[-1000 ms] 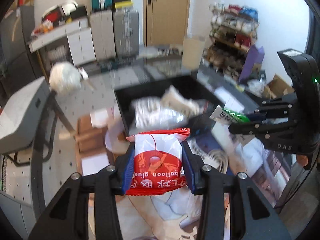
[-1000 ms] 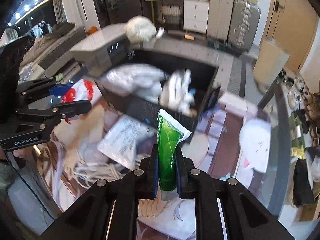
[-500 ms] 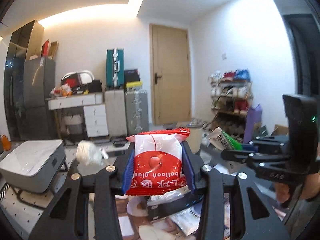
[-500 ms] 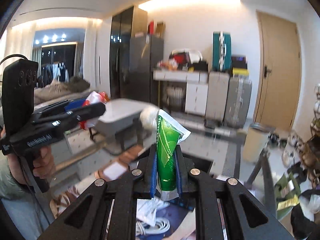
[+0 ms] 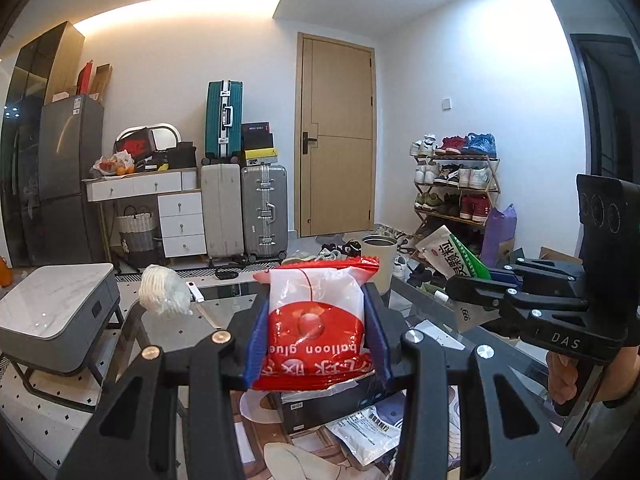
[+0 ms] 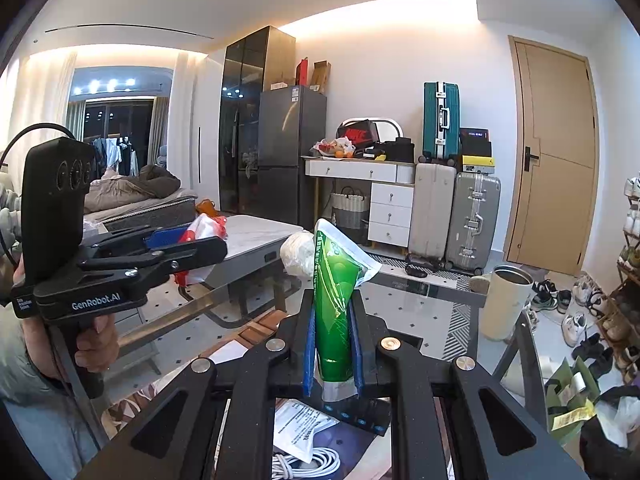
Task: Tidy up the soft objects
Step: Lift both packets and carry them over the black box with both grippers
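My left gripper (image 5: 316,340) is shut on a red and white packet (image 5: 316,300) marked "balloon glue", held upright above the table. In the right wrist view the right gripper (image 6: 334,344) is shut on a green and white sachet (image 6: 335,280), also upright. Each gripper shows in the other's view: the right gripper (image 5: 480,290) with the sachet (image 5: 452,254) at the right, and the left gripper (image 6: 192,246) with the packet (image 6: 204,228) at the left. Both point nearly level. A black box (image 5: 320,404) lies below them, mostly hidden by the fingers.
A white sachet (image 5: 368,432) and a coiled white cable (image 6: 308,464) lie on the printed mat by the box. A white bundle (image 5: 164,290) sits on the glass table's far edge. A grey side table (image 5: 56,312) and a beige bin (image 5: 378,264) stand beyond.
Both grippers have risen and tipped up from looking down at the box to nearly level, each keeping its item. Over the last half second they have hardly moved.
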Demonstrator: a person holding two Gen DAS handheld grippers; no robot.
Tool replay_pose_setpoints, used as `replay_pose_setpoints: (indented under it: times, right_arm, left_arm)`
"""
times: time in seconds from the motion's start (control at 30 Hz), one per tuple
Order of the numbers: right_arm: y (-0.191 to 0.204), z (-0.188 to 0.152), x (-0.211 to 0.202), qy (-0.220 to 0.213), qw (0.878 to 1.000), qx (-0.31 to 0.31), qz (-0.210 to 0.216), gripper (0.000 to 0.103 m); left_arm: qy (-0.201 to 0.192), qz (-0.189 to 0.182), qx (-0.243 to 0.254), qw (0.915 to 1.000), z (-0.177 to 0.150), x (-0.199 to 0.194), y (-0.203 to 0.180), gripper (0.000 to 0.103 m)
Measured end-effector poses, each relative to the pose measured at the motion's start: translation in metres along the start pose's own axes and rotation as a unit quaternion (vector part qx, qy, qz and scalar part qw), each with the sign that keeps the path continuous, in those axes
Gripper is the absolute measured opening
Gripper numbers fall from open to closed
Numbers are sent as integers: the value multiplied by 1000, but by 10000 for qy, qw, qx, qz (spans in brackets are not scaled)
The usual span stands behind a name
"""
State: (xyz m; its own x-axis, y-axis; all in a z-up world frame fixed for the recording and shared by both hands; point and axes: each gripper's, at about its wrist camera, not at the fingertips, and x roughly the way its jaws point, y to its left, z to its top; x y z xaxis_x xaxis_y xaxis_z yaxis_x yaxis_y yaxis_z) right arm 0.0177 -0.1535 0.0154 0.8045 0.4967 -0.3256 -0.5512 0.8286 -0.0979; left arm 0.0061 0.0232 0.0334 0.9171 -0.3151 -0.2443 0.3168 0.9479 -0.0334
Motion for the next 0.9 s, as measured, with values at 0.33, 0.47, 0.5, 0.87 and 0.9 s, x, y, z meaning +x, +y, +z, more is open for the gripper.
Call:
replay_pose_setpoints:
  times: [0.33,0.47,0.5,0.87,0.9]
  right_arm:
    - [-3,12,25,53,10000,-7,5,13]
    - [-10,18,41,75,9999,74,-85,13]
    - [-12,19,45,100,9998,115,-140,13]
    - [-29,30,90,317,9975,459,-439,14]
    - [-28,31,93,353,9974,449,-433,14]
  left_arm:
    - [-135,-10,-122,9998,14,13,3,42]
    - [-3,-24,-121,9999,17,30,7,42]
    - [39,-26,-154,9999,17,34,9,42]
    - [509,106,-553,9971,12,82,22,42]
    - [469,100,-514,9975,15,81,21,42]
